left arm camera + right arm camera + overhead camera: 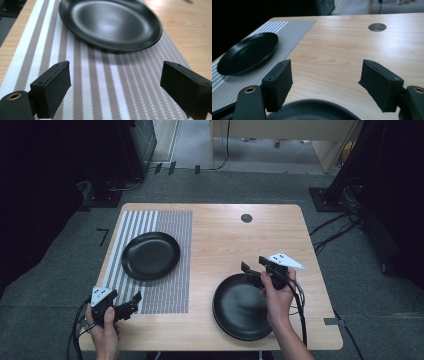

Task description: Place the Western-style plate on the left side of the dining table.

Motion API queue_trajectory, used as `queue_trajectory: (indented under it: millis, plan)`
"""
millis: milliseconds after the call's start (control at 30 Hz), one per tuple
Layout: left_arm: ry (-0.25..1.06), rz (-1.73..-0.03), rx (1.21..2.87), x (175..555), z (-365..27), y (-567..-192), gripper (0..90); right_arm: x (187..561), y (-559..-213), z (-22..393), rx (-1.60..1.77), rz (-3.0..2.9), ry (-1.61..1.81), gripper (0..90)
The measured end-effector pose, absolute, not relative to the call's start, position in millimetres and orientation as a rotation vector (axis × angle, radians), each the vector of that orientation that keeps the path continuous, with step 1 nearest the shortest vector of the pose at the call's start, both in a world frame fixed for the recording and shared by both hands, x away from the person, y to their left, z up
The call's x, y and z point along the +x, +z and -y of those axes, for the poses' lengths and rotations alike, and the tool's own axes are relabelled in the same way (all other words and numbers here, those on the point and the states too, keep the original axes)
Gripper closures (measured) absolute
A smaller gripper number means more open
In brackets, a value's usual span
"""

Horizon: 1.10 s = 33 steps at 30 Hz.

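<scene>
Hovering at lower right of the frame, the right gripper point(253, 266) spreads empty jaws over a black plate point(242, 307); the left gripper's point(132, 302) jaws stand apart too.

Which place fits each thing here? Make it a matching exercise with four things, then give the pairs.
Things:
1. far plate
2. near plate
3. left gripper
4. round hole

Places:
A. bare wood, by the right gripper
B. table's far edge
C. on the striped mat
D. over the mat's near end, open

Pairs: 1-C, 2-A, 3-D, 4-B
</scene>
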<state>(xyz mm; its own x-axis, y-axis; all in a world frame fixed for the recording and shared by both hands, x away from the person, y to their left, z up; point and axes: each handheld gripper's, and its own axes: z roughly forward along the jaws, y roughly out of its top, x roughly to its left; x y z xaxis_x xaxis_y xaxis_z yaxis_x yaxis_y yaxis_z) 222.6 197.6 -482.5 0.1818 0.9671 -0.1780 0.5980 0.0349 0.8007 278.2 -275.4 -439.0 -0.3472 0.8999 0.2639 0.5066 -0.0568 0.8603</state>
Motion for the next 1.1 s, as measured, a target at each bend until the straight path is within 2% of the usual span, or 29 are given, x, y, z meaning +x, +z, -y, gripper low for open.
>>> queue_trajectory:
  millis: [167,267,1100]
  plan:
    - [0.616,-1.521,1.680,219.5,-200.0,-487.4,9.2,268.9,-447.9,294.2,1.519,-1.827,1.365,24.4]
    - [0.684,-1.531,1.735,215.2,-203.4,-494.5,9.2,260.3,-455.8,310.3,1.547,-1.810,1.345,24.4]
    - [0.720,-1.590,1.799,215.1,-223.4,-510.9,9.2,209.6,-493.7,405.8,1.689,-1.710,1.175,24.2]
